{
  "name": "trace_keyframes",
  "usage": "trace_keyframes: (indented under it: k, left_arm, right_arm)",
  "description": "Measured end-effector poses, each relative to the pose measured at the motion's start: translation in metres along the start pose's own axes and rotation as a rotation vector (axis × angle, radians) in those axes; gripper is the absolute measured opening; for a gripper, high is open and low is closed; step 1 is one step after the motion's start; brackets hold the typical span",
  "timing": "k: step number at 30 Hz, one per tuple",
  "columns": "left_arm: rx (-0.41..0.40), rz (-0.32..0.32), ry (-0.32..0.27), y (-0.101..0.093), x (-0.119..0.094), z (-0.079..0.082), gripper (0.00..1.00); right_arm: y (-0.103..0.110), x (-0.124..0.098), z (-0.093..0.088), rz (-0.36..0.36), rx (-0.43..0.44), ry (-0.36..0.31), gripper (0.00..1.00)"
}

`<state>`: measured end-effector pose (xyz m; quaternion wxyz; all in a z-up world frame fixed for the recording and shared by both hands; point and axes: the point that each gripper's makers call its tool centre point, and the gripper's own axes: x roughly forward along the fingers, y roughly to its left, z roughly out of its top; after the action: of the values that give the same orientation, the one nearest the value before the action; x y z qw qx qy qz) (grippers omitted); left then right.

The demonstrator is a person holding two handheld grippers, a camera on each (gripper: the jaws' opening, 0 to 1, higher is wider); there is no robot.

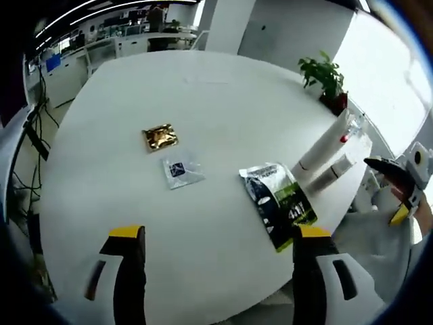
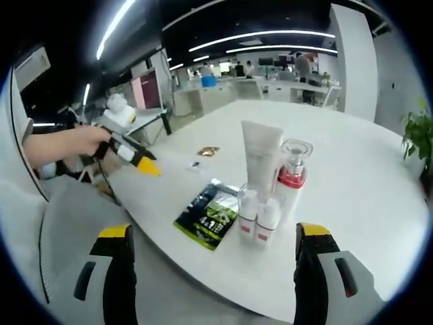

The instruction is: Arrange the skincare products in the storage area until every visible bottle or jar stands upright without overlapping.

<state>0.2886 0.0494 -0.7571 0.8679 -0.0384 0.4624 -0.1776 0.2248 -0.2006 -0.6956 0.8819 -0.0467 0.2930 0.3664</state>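
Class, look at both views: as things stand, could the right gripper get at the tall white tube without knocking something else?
Probably not head-on. The right gripper is open and empty, but two small bottles stand in front of the tall white tube, and a red-collared bottle stands close beside it.
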Motion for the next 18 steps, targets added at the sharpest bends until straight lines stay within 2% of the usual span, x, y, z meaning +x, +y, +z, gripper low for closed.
trace_keyframes:
  k: [4,9,18]
  left_arm:
    - [-0.033,0.011,0.014,0.003,0.011,0.005,0.78]
    - [-0.031,0.031,0.036,0.010,0.025,0.010,0.76]
    - [-0.061,0.101,0.071,0.022,0.046,0.013,0.72]
  right_arm:
    - [-0.001,-0.001,-0.001,-0.005,0.001,0.002,0.98]
    - [0.001,0.000,-0.002,0.002,0.001,0.013,0.98]
    - [-0.001,0.001,-0.005,-0.001,0.009,0.024,0.98]
